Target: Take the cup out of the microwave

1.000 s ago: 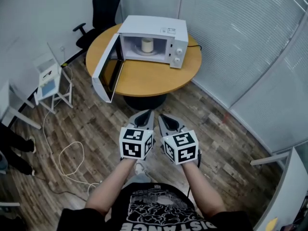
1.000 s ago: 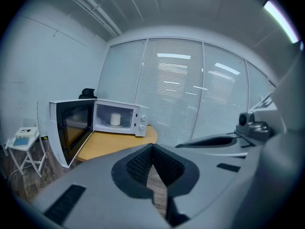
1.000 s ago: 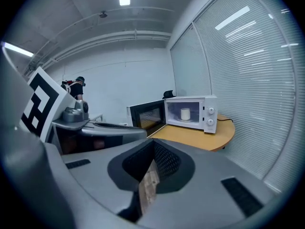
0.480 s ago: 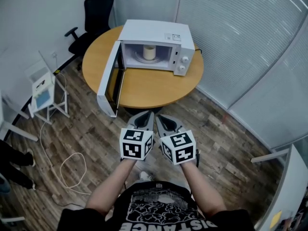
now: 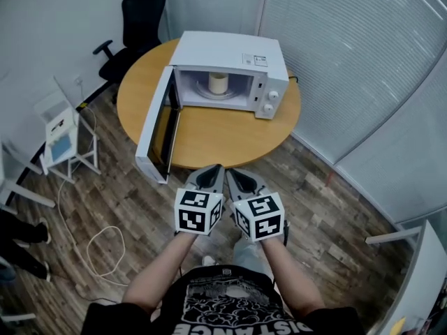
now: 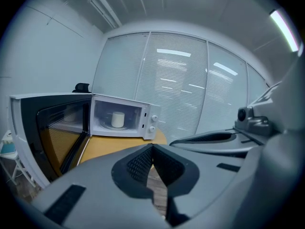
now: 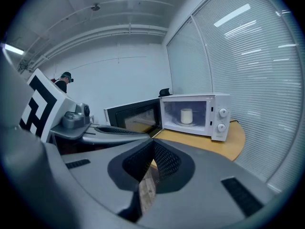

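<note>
A white microwave [image 5: 230, 68] stands on a round wooden table [image 5: 209, 128], its door [image 5: 155, 135] swung wide open to the left. Inside, on the turntable, sits a pale cup [image 5: 218, 83]. My left gripper [image 5: 212, 172] and right gripper [image 5: 234, 174] are side by side over the floor, just short of the table's near edge, both shut and empty. The left gripper view shows the cup [image 6: 117, 119] far ahead beyond the closed tips of the left gripper [image 6: 152, 148]. In the right gripper view the cup [image 7: 186, 115] is also distant, past the right gripper [image 7: 153, 144].
A black office chair [image 5: 136, 16] stands behind the table. A small white stand [image 5: 61, 132] and a loose cable [image 5: 98, 236] are on the wood floor at left. Glass walls with blinds [image 5: 363, 61] close off the right side. A person's legs [image 5: 17, 236] show at far left.
Both grippers have moved forward together toward the table. The microwave and table now sit closer and lower in the head view. The jaws stay shut.
</note>
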`<state>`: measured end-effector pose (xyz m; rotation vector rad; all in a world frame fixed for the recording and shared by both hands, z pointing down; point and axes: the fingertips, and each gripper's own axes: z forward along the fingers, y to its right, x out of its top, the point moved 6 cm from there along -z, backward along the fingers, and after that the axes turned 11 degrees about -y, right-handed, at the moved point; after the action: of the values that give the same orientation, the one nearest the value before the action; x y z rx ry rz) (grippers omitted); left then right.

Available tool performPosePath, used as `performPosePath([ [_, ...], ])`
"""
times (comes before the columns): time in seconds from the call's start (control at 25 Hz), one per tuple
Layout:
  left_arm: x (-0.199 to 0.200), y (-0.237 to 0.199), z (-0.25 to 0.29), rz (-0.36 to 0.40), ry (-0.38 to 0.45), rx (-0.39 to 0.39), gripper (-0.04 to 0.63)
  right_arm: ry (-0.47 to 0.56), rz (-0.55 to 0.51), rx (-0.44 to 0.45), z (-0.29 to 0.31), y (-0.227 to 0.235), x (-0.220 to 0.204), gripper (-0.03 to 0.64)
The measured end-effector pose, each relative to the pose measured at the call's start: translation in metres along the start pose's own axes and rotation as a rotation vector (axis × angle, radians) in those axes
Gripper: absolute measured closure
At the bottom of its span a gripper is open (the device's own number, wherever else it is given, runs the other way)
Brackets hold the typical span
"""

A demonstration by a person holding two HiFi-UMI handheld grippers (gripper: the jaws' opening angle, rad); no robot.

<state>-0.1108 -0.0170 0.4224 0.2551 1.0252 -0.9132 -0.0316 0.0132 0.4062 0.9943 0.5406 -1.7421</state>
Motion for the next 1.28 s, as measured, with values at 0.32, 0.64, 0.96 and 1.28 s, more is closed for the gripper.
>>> performPosePath([
  [0.32,0.042,-0.017,0.067,-0.028,0.015,0.089,0.586,0.009,-0.023,0.072,0.045,0.07,0.032,0.601],
  [0.64,0.078,-0.028,0.129,-0.039,0.012,0.18,0.586,0.001,-0.049,0.159,0.083,0.135,0.063,0.601],
  [0.96,0.102,-0.026,0.172,-0.031,0.029,0.229,0.584,0.019,-0.081,0.227,0.098,0.18,0.084,0.601],
  [1.28,0.119,-0.045,0.194,-0.038,0.067,0.272,0.584,0.026,-0.1,0.24,0.112,0.202,0.094,0.601],
])
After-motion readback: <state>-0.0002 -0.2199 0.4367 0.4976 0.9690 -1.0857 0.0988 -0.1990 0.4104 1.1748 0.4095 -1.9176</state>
